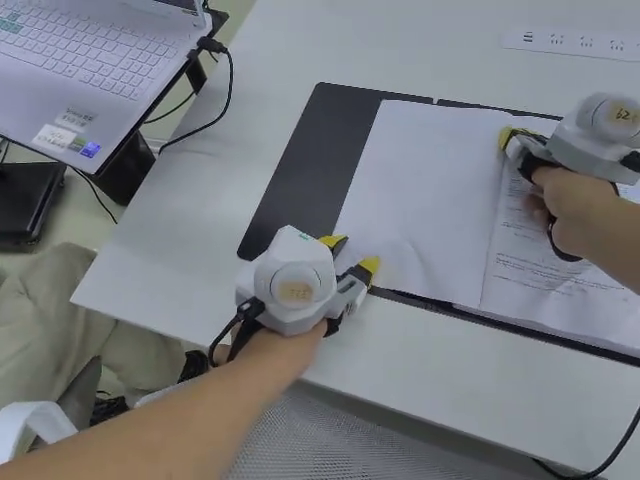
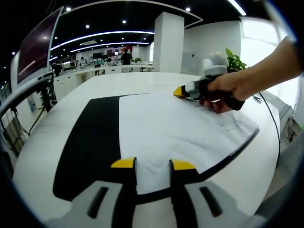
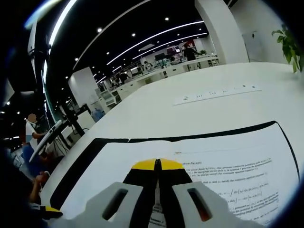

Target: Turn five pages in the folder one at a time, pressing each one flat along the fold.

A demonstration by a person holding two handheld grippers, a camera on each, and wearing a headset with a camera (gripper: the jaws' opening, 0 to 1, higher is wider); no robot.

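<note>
Laptop: a white laptop (image 1: 90, 60) sits at the upper left of the head view on a dark stand; a black cable (image 1: 222, 95) loops from its corner onto the white table (image 1: 300, 40)
Folder: the black folder (image 1: 305, 170) lies open at mid-frame, its cover bare along the left; the left gripper view gives that cover as a dark band left of centre
Blank page: the blank page (image 1: 430, 200) lies flat just right of the bare cover; its lower left corner is at the left gripper's tips
Left gripper: the left gripper (image 1: 352, 253) is low in the middle of the head view, on a forearm (image 1: 200, 400) coming from the lower left; its own view adds the gap, the jaws standing apart, with the blank page's near edge and the folder's rim running between the yellow tips; whether the pads touch the paper cannot be told
Right gripper: the right gripper (image 1: 508, 140) is at the upper right, its tips at the top of the fold; its own view adds that the jaws are closed together, nothing seen between them, over the line where blank meets print
Printed page: the printed page (image 1: 540, 260) lies right of the fold, partly under the hand (image 1: 580, 215); the right gripper view shows its text lines plainly, too small to read
Power strip: a white power strip (image 1: 570, 40) lies at the upper right, apart from the folder's far edge
</note>
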